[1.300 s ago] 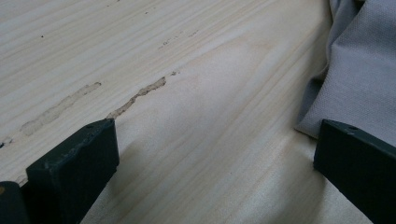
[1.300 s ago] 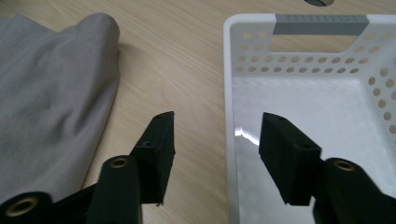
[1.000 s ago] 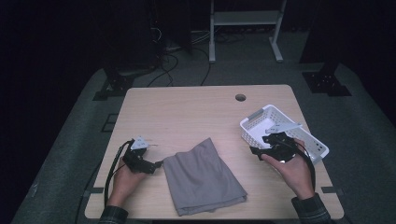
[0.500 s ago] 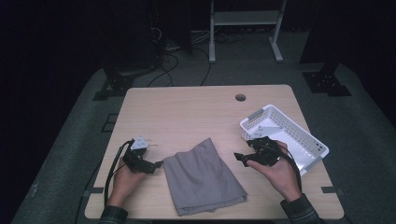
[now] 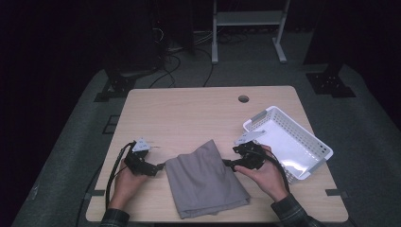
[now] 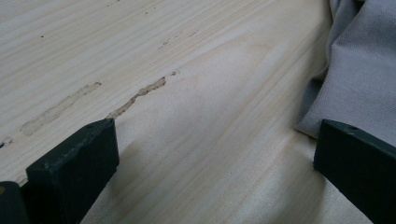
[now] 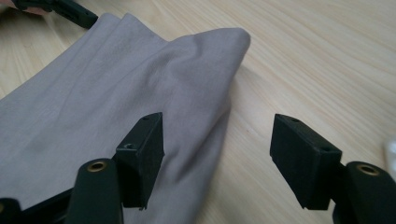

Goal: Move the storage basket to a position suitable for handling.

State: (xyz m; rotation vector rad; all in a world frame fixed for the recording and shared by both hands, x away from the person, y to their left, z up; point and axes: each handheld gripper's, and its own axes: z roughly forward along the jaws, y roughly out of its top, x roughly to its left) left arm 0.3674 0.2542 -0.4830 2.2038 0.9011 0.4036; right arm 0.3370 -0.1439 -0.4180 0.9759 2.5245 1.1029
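Cloth [image 5: 203,179]: grey, folded, laid flat at the near middle of the table [image 5: 189,113], between both grippers.
Left gripper [image 5: 160,166]: set at the cloth's left edge, jaws spread wide over bare wood, nothing clamped.
Right gripper [image 5: 228,163]: placed at the cloth's right edge, jaws apart and lately narrowing, one over the fabric, nothing pinched.
Basket [image 5: 302,163]: white, seen just right of it.
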